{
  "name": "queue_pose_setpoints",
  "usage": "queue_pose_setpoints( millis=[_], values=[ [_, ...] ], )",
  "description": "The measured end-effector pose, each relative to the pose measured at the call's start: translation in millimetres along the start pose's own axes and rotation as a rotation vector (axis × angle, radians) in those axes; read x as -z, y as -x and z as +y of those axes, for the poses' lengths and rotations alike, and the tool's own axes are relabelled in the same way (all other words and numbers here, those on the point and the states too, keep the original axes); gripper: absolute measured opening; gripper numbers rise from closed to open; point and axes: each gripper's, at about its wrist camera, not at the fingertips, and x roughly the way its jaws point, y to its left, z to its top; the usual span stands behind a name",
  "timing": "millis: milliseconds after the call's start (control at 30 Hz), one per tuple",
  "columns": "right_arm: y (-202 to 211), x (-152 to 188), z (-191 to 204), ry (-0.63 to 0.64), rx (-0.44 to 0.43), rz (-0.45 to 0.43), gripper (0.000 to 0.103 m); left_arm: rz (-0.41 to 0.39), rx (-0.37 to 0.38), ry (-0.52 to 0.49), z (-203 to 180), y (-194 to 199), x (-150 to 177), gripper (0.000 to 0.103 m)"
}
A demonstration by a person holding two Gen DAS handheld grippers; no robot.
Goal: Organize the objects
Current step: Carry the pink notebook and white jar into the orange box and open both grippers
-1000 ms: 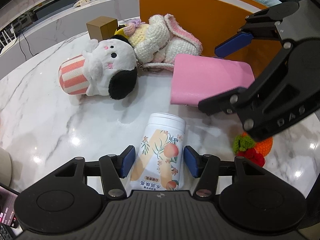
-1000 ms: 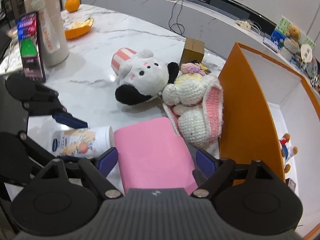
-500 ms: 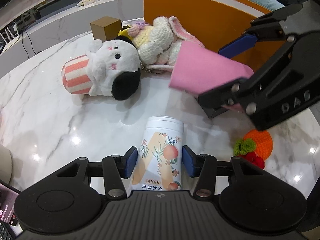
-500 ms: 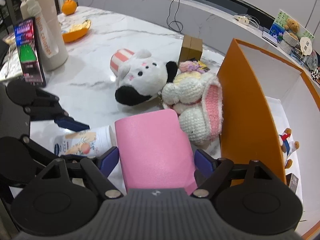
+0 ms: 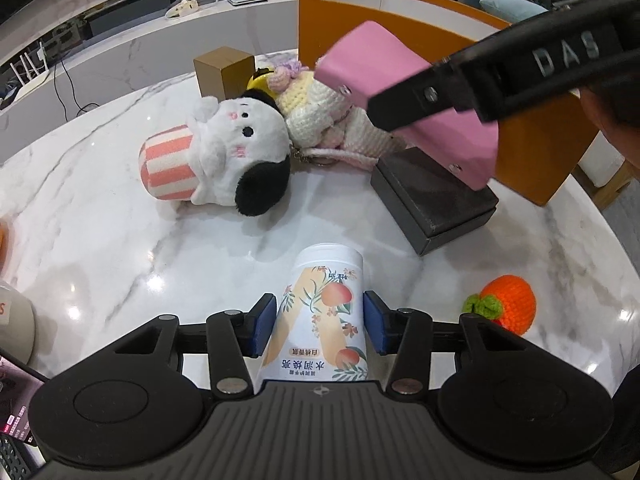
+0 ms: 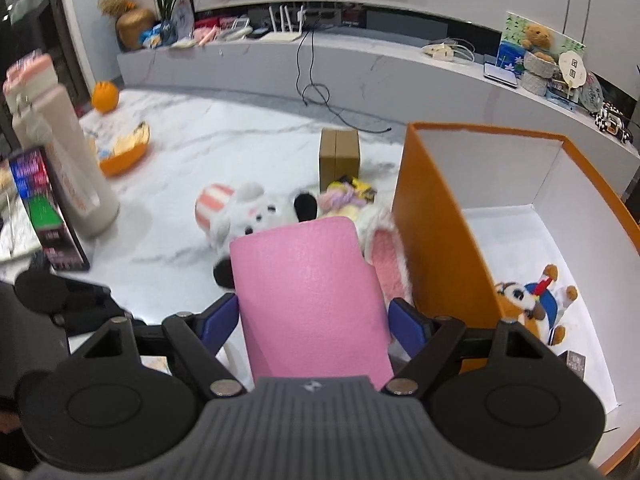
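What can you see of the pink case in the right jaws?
The pink case is a flat, rectangular piece with rounded corners and a matte, faintly pebbled surface, possibly faux leather or foam. Small metal studs show along one edge in the left wrist view. The right gripper holds it by its two long sides, lifted off the marble table and tilted, above a black box and beside the orange bin.

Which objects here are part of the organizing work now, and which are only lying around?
In hand:
- flat pink case, lifted in the right gripper
- white peach-printed canister, lying between the left gripper fingers
- open orange box

Lying about:
- white plush dog
- black box
- brown cardboard cube
- crocheted orange fruit
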Motion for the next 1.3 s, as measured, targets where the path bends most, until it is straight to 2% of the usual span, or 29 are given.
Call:
queue_pose_setpoints(
  millis=[233,400,500,567,600,633,767,1067,1300],
  values=[
    [2,0,3,-0.005,-0.008,0.008,0.082,0.049,0.025,0.04,-1,-11,5,0.055],
    [1,4,1,0.004,0.001,0.027,0.082,0.052,0.008,0.03,-5,-15,1,0.056],
    [2,4,-2,-0.003,0.004,0.023,0.082,0.053,-0.007,0.016,-8,-17,-1,0.058],
    [2,4,-3,-0.008,0.006,0.022,0.082,0.056,-0.002,0.008,-9,-19,-3,0.064],
    [2,4,-4,-0.009,0.007,0.022,0.082,0.056,-0.004,0.012,-9,-19,-3,0.063],
    [2,4,-4,-0.01,0.009,0.021,0.082,0.049,-0.013,0.014,-8,-18,-4,0.052],
    [4,3,-6,-0.016,0.006,0.012,0.082,0.04,0.007,0.06,-3,-16,-4,0.051],
    [21,-7,-17,-0.076,-0.014,-0.055,0.082,-0.008,-0.011,0.038,-6,9,-13,0.051],
    [41,-14,-37,-0.155,-0.038,-0.129,0.082,-0.025,-0.051,0.039,-1,28,-37,0.051]
  ],
)
